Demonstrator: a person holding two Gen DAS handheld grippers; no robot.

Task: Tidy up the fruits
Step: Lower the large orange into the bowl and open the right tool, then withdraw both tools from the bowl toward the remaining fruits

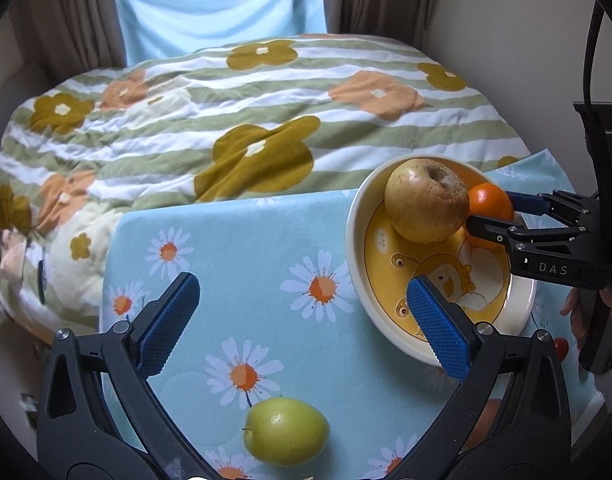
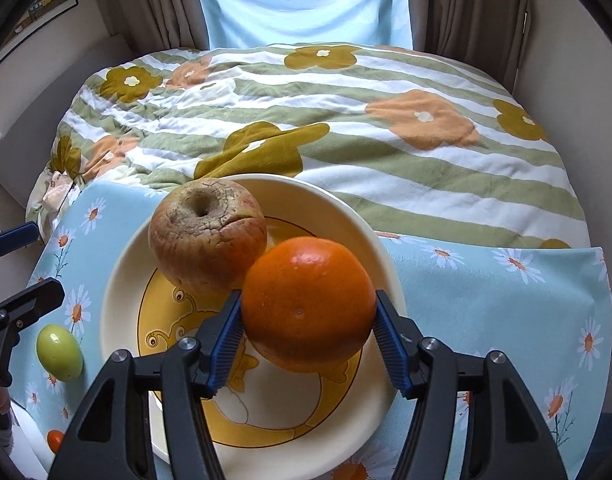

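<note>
A: From the right wrist, the right tool (image 2: 308,334) has its blue pads closed against both sides of the orange (image 2: 308,304), held over the cream plate (image 2: 118,300) with the yellow cartoon print. Whether the orange touches the plate cannot be told.

B: The left wrist sees only a slice of that orange (image 1: 491,199), tucked behind the wrinkled brownish apple (image 1: 426,200), with the right tool (image 1: 496,214) reaching in from the side. The apple sits on the plate's far part (image 1: 356,232).

A: In my view the apple (image 2: 207,236) is touching the orange, or just beside it.

B: The left tool (image 1: 302,312) stands wide open, nothing between its fingers. The green apple (image 1: 286,431) lies just ahead of it on the daisy-printed cloth (image 1: 246,232) covering the surface, apart from the plate.

A: I see that green apple (image 2: 59,353) small at the left, near the left tool (image 2: 32,264). A small red-orange fruit (image 2: 56,440) peeks out at the bottom left edge.

B: Beyond the surface, a bed with a striped flower quilt (image 1: 226,120), then curtains (image 1: 218,4).
</note>
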